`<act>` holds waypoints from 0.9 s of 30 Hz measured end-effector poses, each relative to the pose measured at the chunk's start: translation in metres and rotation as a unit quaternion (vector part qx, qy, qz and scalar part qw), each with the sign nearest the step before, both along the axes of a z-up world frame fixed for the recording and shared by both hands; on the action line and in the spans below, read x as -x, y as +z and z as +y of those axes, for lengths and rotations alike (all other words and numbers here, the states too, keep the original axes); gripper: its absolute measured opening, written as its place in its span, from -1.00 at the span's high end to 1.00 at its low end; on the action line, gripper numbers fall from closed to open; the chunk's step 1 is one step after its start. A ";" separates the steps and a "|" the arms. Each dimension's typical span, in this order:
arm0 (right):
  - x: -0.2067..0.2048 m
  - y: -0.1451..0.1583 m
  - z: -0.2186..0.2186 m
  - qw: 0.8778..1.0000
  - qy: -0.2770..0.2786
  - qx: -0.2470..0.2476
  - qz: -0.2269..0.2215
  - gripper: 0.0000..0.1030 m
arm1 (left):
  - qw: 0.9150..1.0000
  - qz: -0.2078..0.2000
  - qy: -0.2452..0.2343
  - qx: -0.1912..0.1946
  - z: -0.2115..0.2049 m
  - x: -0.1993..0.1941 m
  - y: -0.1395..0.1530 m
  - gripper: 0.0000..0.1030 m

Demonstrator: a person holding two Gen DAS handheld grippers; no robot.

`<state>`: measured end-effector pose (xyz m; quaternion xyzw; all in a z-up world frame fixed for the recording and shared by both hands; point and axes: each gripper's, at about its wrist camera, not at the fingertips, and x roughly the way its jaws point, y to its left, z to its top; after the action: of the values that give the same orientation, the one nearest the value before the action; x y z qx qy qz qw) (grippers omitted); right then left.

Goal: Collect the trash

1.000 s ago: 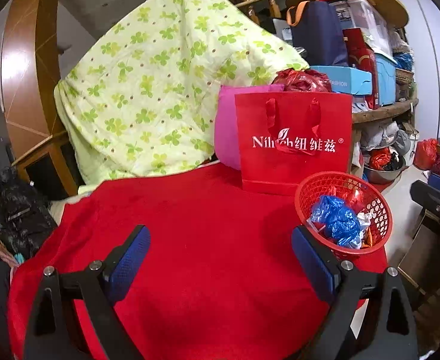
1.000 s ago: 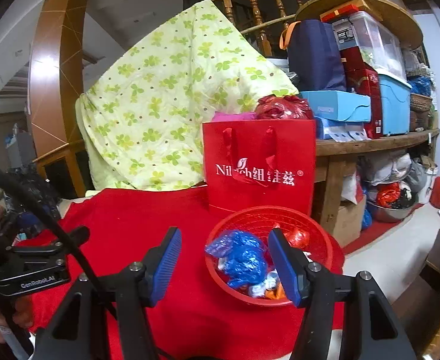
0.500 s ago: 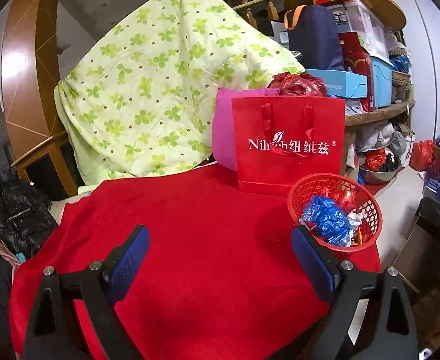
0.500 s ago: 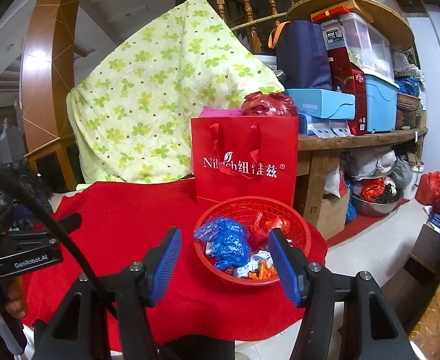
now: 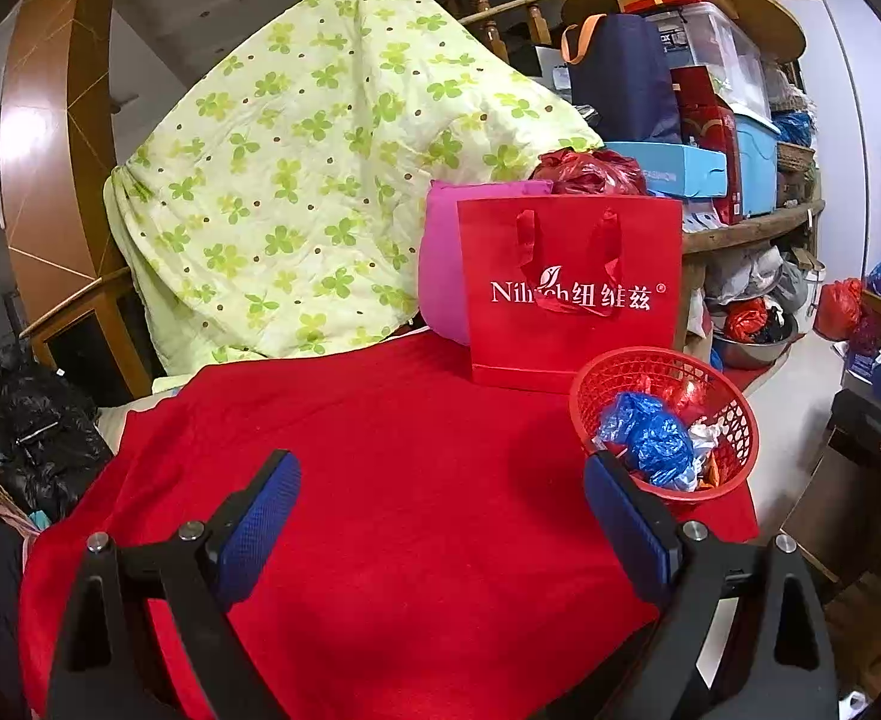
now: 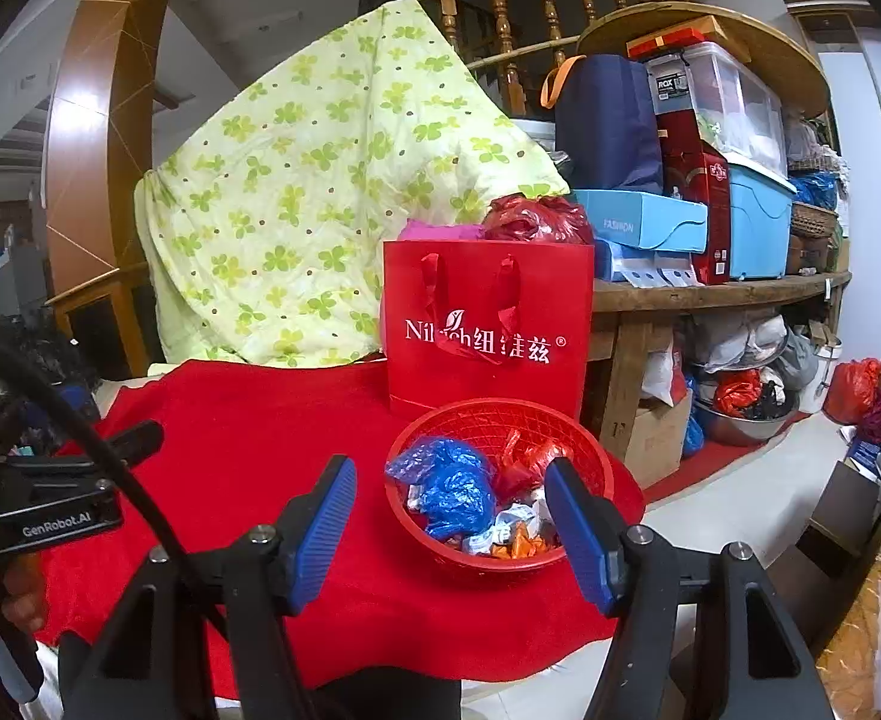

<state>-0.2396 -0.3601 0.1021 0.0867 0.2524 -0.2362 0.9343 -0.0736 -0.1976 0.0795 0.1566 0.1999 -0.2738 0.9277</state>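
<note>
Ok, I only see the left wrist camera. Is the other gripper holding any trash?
Observer: No. The right gripper is open. Its jaws have just been opening wider, and nothing is between them.
Operator: Can you see my gripper from there?
Observer: Yes. The left gripper shows side-on in the right wrist view, with GenRobot.AI printed on it.
Operator: Who holds it?
Observer: A hand shows just under it, at the picture's left edge.
</note>
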 end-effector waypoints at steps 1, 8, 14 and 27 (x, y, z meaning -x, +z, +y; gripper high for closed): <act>0.001 0.001 0.000 1.000 -0.002 0.002 -0.001 -0.34 | 1.000 0.001 0.001 0.000 0.000 0.000 0.000 -0.85; 0.001 0.000 0.000 1.000 -0.006 0.017 0.003 -0.34 | 1.000 -0.001 0.000 -0.001 0.002 -0.001 0.000 -0.85; 0.001 -0.002 0.001 1.000 -0.006 0.017 0.006 -0.34 | 1.000 0.004 -0.002 0.000 0.004 -0.001 0.000 -0.85; 0.003 -0.011 -0.005 1.000 -0.009 -0.022 -0.011 -0.34 | 1.000 0.008 -0.002 -0.003 0.008 -0.003 -0.001 -0.85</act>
<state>-0.2424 -0.3646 0.0907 0.1120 0.2463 -0.2385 0.9327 -0.0711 -0.1895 0.0787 0.1578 0.2082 -0.2766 0.9248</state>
